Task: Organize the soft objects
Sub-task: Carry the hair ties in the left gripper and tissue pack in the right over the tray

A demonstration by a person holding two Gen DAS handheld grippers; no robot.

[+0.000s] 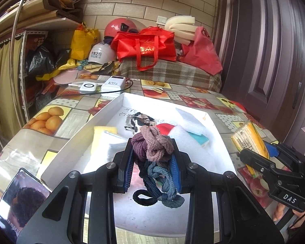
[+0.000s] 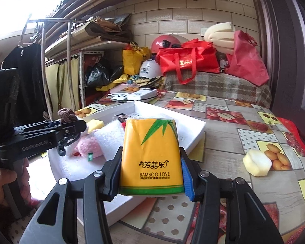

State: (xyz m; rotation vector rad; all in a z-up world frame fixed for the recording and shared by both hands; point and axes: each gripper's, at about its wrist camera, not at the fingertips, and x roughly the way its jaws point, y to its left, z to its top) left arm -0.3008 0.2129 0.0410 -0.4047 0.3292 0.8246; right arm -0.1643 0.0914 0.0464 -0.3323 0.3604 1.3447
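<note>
My left claw [image 1: 153, 160] is pinching a tangled bundle of hair ties [image 1: 155, 152], mauve, purple, grey-blue and black, between its blue pads [image 1: 175, 170]. The bundle is lifted above the white tray [image 1: 103, 111], with loose loops hanging below the fingers. From the right wrist view the same claw enters from the left, the bundle showing above and below its fingers.

My right claw [image 2: 151, 174] is clamped on a yellow tissue pack [image 2: 151, 150] printed "BAMBOO LOVE" with a green leaf. The pack stands upright between the fingers, held over the near right corner of the tray. The left wrist view shows this claw just outside the tray's right wall, the pack tilted.

Inside the tray I note a yellow sponge [image 1: 104, 131], a white folded cloth [image 1: 116, 144], a white foam block [image 1: 190, 121], a red item partly hidden behind the hair ties, and a pink plush piece [image 2: 90, 145].

On the fruit-print surface [image 2: 223, 142], a pale foam piece [image 2: 257, 163] lies well apart from the tray, to its right. A phone [image 1: 20, 201] lies beside the tray's near left corner. Two white chargers [image 1: 103, 86] sit beyond the far end.
</note>
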